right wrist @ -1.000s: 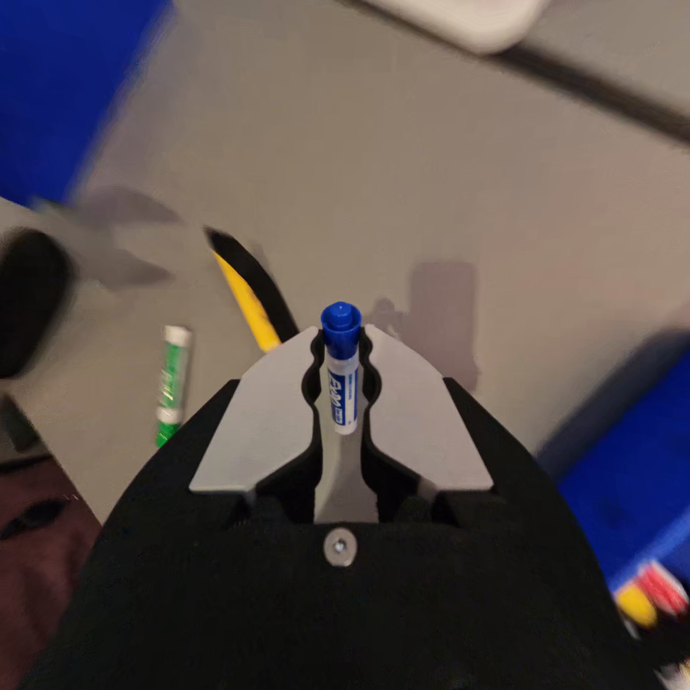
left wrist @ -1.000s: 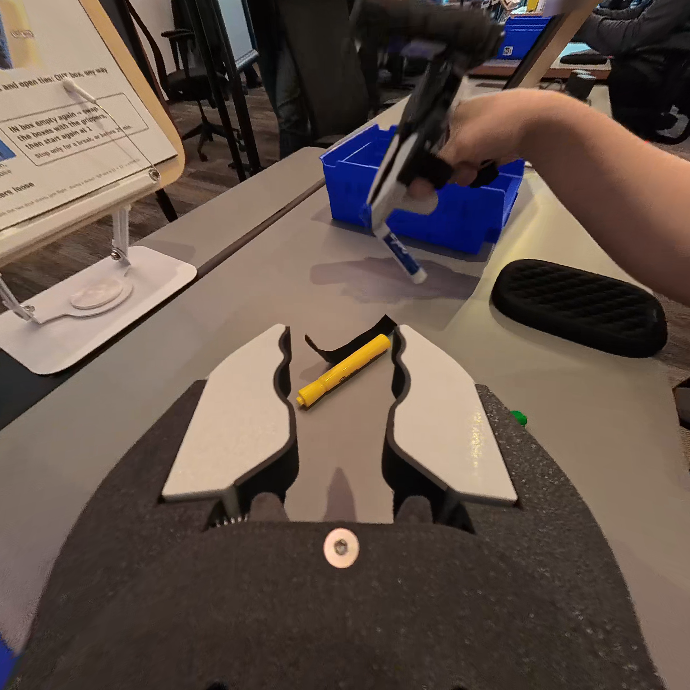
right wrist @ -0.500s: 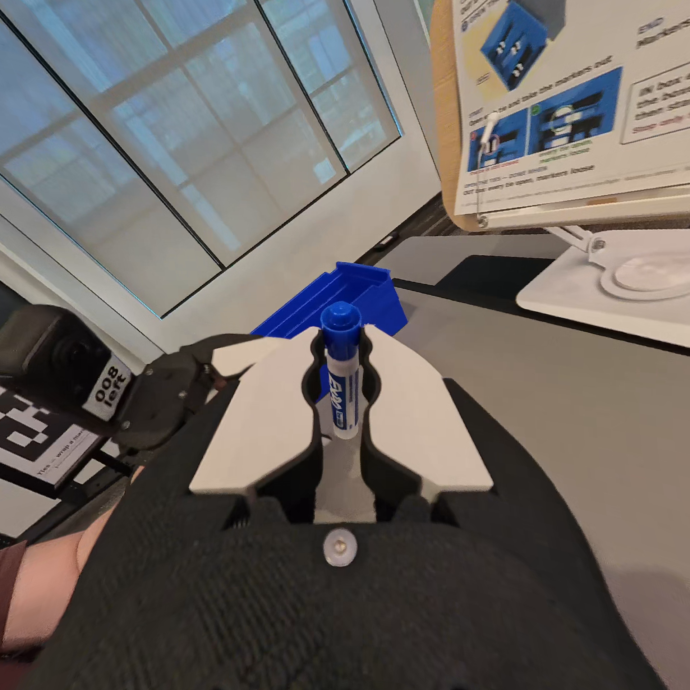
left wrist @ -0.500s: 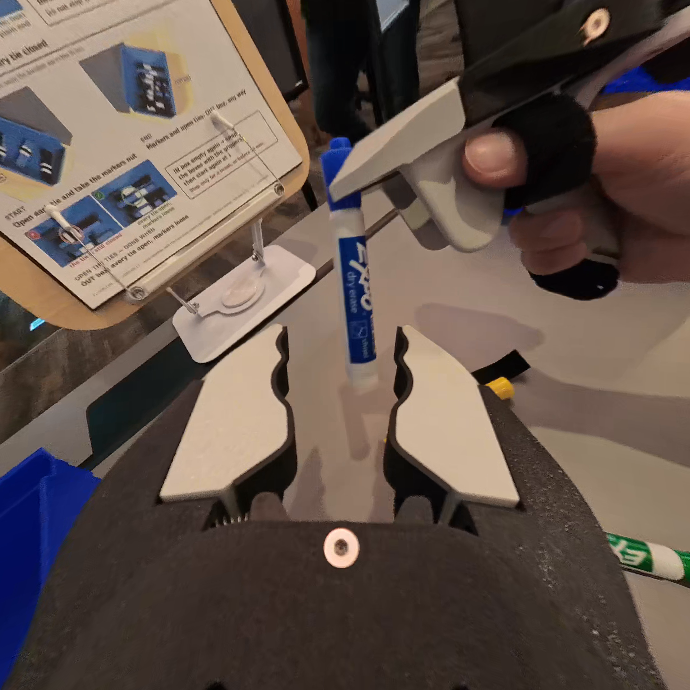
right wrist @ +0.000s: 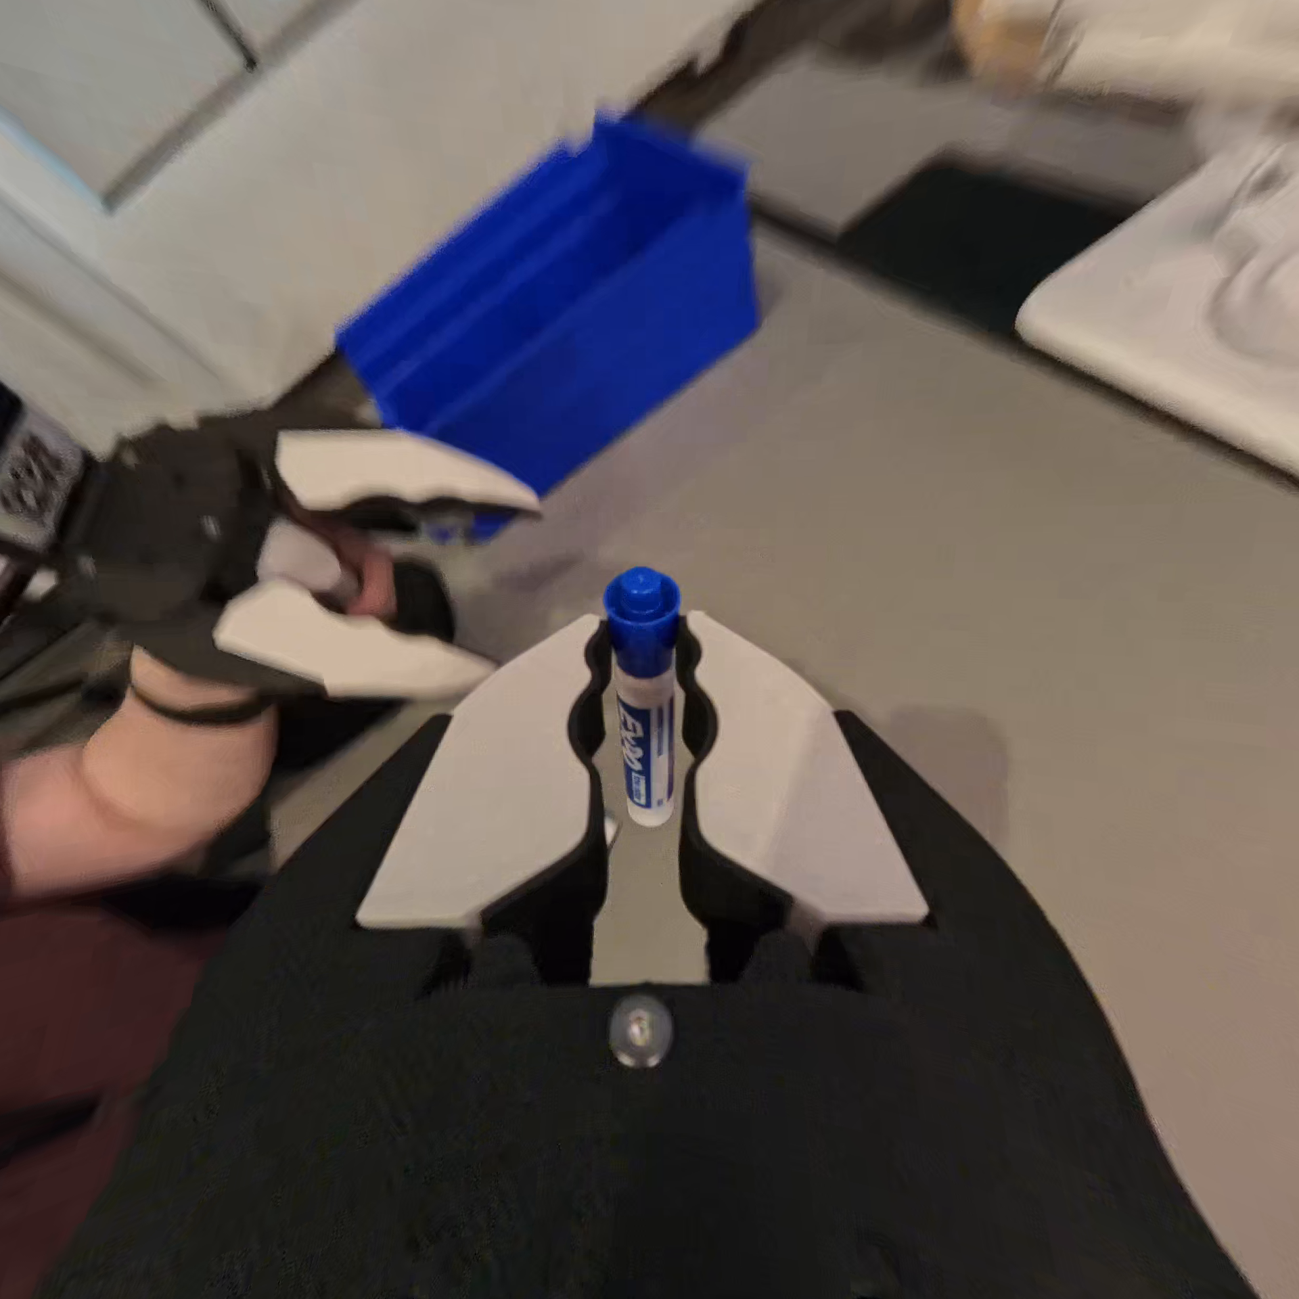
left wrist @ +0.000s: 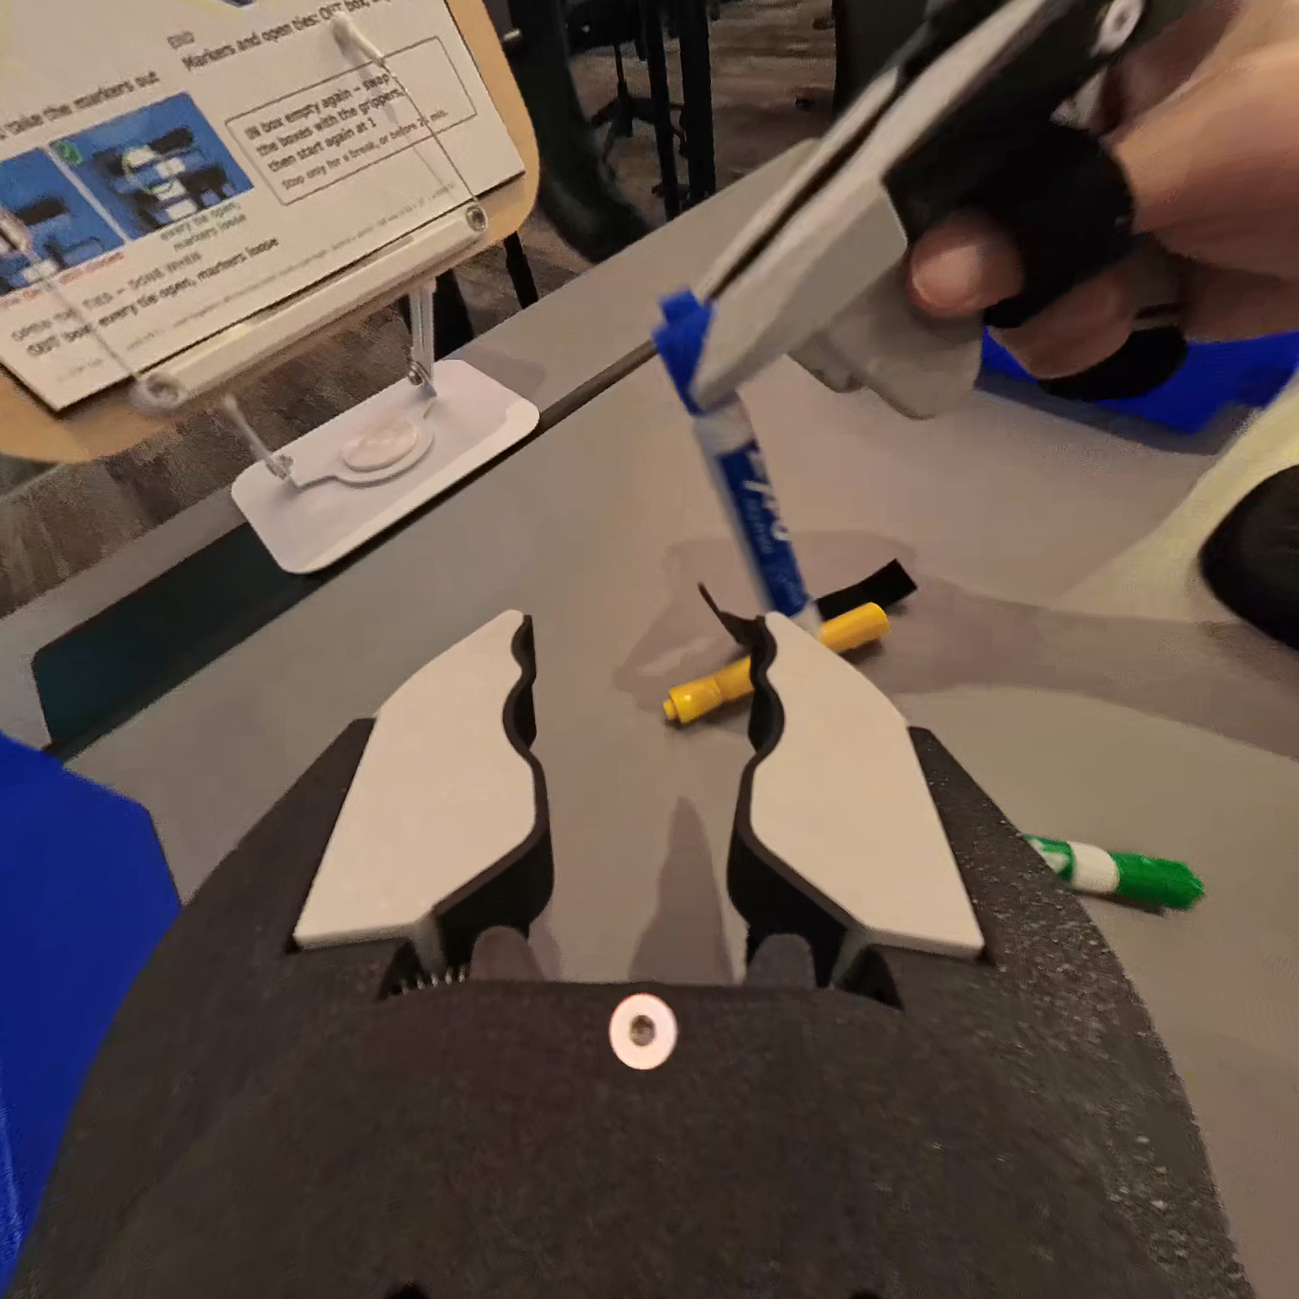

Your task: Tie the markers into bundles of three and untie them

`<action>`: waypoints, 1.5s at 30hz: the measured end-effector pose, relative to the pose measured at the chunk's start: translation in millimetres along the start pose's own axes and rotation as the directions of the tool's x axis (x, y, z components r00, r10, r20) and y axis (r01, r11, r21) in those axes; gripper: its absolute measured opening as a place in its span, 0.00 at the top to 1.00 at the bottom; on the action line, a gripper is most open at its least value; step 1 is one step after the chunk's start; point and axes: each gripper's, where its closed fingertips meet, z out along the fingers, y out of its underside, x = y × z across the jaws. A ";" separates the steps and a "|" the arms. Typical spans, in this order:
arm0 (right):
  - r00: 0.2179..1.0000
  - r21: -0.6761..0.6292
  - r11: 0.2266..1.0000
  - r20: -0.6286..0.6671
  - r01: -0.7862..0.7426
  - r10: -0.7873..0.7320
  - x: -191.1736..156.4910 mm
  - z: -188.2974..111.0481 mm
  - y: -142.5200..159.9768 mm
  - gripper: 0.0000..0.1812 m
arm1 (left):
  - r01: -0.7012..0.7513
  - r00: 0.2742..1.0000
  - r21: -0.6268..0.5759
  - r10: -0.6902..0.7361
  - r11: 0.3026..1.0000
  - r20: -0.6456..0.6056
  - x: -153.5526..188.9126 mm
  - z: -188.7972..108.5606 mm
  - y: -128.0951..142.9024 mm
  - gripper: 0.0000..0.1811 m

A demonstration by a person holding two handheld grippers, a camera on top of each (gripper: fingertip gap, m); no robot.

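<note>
My right gripper (right wrist: 641,618) is shut on a blue marker (right wrist: 645,724), gripping it near the cap. In the left wrist view the right gripper (left wrist: 703,351) holds the blue marker (left wrist: 755,513) almost upright, its lower end just above a yellow marker (left wrist: 710,692) that lies on a black tie strap (left wrist: 868,589) on the grey table (left wrist: 492,597). My left gripper (left wrist: 643,625) is open and empty, just in front of the yellow marker. It also shows in the right wrist view (right wrist: 516,583), to the left. A green marker (left wrist: 1117,879) lies on the table to the right.
A blue bin (right wrist: 562,295) stands on the table beyond the left gripper; another blue bin (left wrist: 1195,393) is behind the right hand. An instruction board on a white stand (left wrist: 386,464) is at the back left. A black pad (left wrist: 1258,555) lies at the right edge. The tips of one gripper are about 6 cm away from the tips of the other.
The right gripper has carried the blue marker down and to the right, over the yellow marker and strap. The left gripper has turned back toward them and stayed open.
</note>
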 end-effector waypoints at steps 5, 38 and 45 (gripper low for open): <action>0.998 -0.437 0.899 0.059 0.025 0.001 -13.5 12.5 71.9 0.90 | 0.104 0.995 -0.008 -0.104 0.995 0.014 -13.0 -41.3 23.6 0.69; 0.889 -0.498 0.752 0.091 0.432 -0.450 14.3 40.6 107.6 0.78 | 0.074 0.994 -0.034 -0.077 0.997 -0.074 6.9 -68.1 47.1 0.72; 0.936 -0.563 0.766 0.043 0.312 -0.350 24.8 44.6 132.0 0.75 | 0.065 0.995 -0.027 -0.067 0.998 -0.078 10.0 -65.4 42.6 0.72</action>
